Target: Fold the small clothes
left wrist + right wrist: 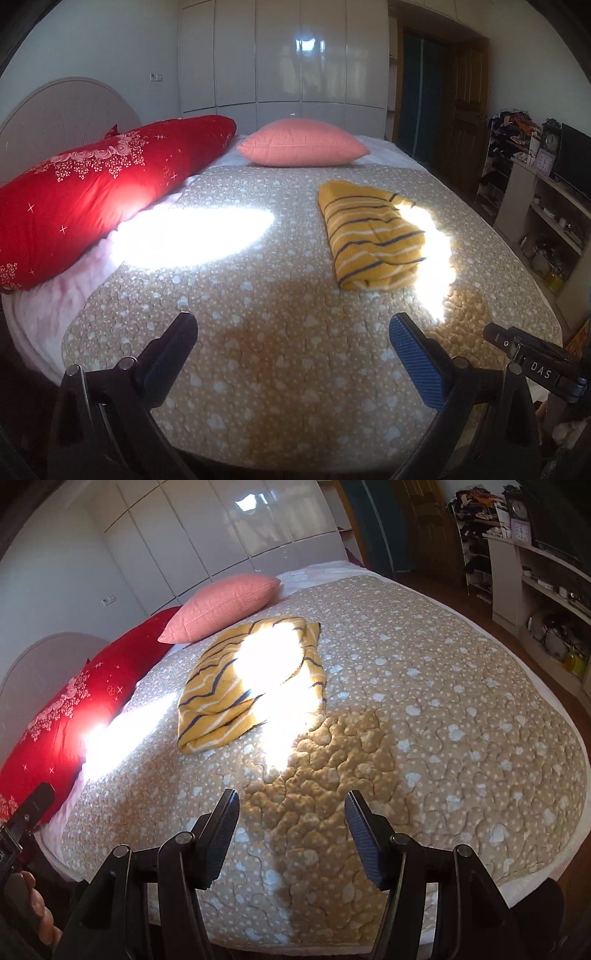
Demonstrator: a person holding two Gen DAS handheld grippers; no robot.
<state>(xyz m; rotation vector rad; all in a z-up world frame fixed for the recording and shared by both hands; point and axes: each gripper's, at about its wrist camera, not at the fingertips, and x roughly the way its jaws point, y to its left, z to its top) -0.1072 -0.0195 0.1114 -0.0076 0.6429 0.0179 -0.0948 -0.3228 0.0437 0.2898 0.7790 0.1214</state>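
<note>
Both tools empty: left gripper (291, 334) has its jaws spread wide, right gripper (291, 812) likewise parted, nothing between them. The yellow knit garment with navy and white stripes (373, 236) lies in a rough folded bundle on the beige quilted bedspread with white spots (258, 332), well ahead of both grippers, right of the left one, left of the right one (236, 686). Judgement: the fold looks loose; approach low, pinch one near corner each, avoid catching quilt beneath. Sun glare hides part of the cloth's edge.
</note>
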